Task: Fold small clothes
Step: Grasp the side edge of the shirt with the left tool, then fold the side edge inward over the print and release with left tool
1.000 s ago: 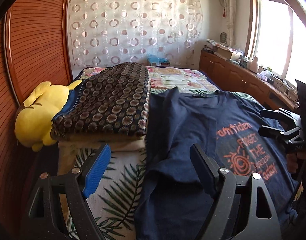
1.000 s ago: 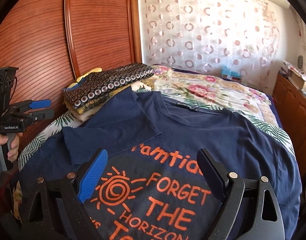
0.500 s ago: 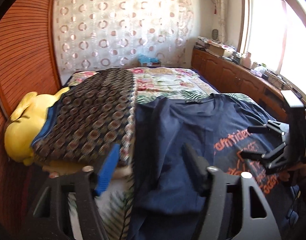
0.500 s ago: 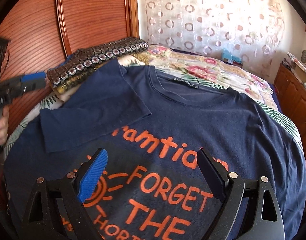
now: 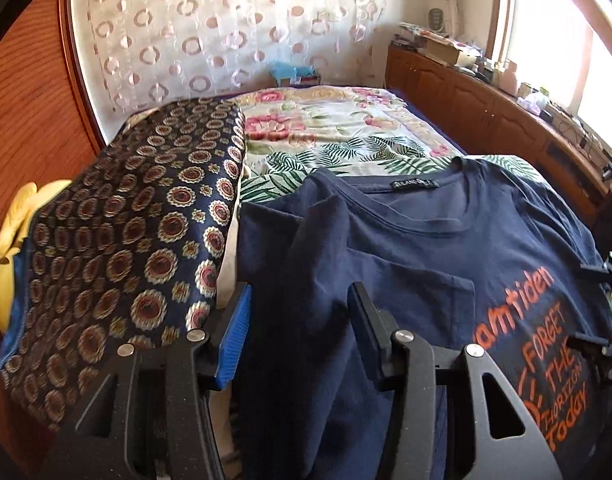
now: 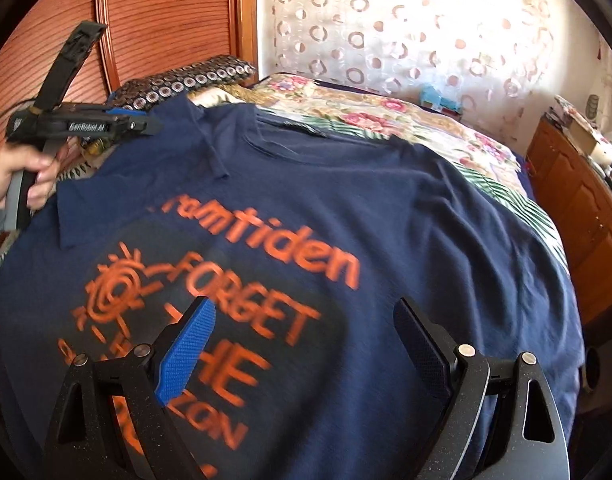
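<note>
Bed: left tongs (image 5: 298,320) half-open, closing round navy tee (image 5: 446,248) fold; right tongs (image 6: 302,344) wide, empty.

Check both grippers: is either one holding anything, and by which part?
Nothing yet. The left gripper has just been closing, T-shirt fabric between its fingers but unpinched; the right gripper is open.

Two close wrist views, angled down, sharing the navy T-shirt (image 5: 446,248).
</note>
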A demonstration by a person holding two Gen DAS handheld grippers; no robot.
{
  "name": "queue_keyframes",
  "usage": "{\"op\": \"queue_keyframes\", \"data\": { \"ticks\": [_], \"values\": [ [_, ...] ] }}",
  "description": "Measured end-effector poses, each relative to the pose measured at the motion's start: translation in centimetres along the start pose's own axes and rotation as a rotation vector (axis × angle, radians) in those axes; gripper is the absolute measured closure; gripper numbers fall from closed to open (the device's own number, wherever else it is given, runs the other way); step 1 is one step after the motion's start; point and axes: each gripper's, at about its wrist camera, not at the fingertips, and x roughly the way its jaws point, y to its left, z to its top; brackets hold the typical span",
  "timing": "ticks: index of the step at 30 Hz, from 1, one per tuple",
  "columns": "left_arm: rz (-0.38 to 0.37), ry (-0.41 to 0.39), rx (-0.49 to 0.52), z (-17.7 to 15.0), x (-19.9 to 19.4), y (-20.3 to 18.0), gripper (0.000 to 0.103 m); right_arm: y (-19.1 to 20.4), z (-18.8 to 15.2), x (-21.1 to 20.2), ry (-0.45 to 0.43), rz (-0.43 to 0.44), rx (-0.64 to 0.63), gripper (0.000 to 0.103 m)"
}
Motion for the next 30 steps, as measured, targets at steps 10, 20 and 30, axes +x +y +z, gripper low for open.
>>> {"op": "queue_keyframes", "data": {
  "ticks": [10, 20, 30],
  "values": [
    [0.023, -0.062, 0.069, 2.0, -3.7, -0.1, 0.100, -0.9, -1.1, -0.2, 0.016, 0.019, 0.035, 0.011],
    [0.140, -0.133, 0.017, 3.8, -7.1, 4.8, 0.100, -1.6, -0.8, 0.1, 0.022, 0.032, 0.063, 0.011],
    [0.073, -0.195, 0.007, 1.0, -9.3, 3.3, 0.069, -1.6, -0.4, 0.7, 0.034, 0.012, 0.063, 0.011]
  ]
}}
